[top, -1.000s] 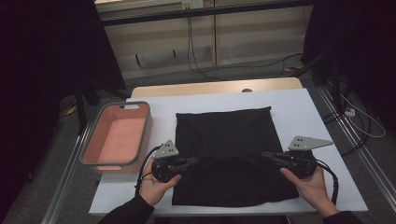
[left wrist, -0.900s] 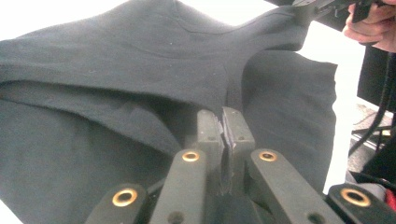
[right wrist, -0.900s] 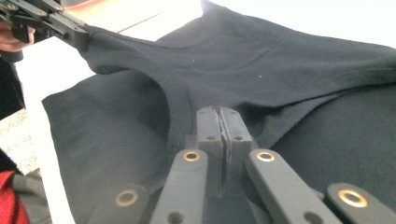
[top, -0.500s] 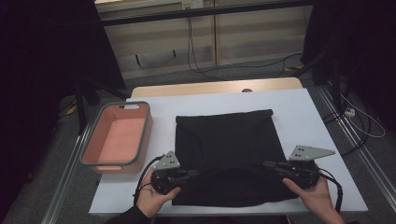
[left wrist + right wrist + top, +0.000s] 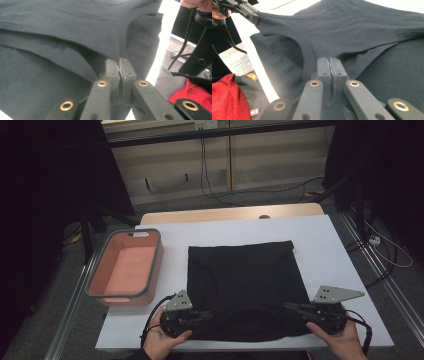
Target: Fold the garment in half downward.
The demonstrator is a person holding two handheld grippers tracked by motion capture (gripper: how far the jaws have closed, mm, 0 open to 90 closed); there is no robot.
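A black T-shirt (image 5: 242,285) lies spread on the white tabletop (image 5: 325,240), its far part flat toward the middle and its near hem drawn toward the near edge. The left gripper (image 5: 196,314) has its jaws closed on a pinch of cloth at the near-left of the shirt; the right gripper (image 5: 300,308) has its jaws closed on the fabric at the near-right. The cloth looks stretched between them.

The risk, as I judge it, is uneven pulling: if one hand leads, the fold would skew, and a thin pinch could slip out of the jaws. Dragging further could also take the hem over the near edge.

A salmon-pink tray (image 5: 97,287) sits at the left edge, apart from the shirt and not in the way.
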